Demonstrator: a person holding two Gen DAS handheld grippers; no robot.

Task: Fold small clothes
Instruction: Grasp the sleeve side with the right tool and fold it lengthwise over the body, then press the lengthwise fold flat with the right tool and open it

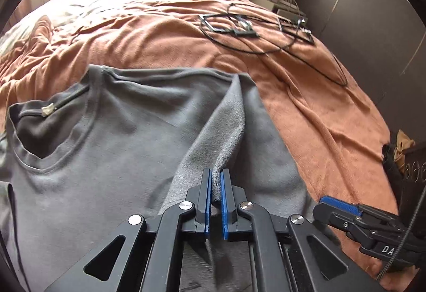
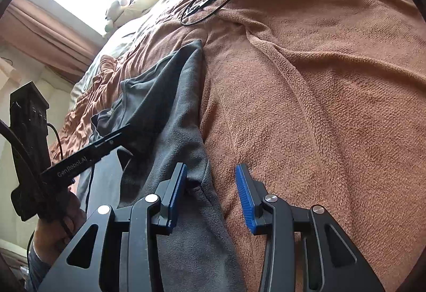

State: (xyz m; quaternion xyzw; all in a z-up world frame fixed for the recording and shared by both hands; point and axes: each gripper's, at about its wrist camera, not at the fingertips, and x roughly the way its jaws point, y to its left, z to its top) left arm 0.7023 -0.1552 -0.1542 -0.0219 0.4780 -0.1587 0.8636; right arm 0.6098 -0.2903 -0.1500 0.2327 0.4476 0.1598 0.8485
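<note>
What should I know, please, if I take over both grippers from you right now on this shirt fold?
Left gripper: jaws shut on a raised ridge of the grey T-shirt, pinching a fold near its right side.
Right gripper: jaws open, nothing held; they straddle the shirt's edge where it meets the brown blanket.
The shirt lies front up on the blanket, neckline towards the left of the left wrist view. A black cable and frames lie further up the bed, apart from the shirt.
Done: side fold gripped by the left only.
Left: right gripper to grip its edge, then carry the side over and finish folding.
</note>
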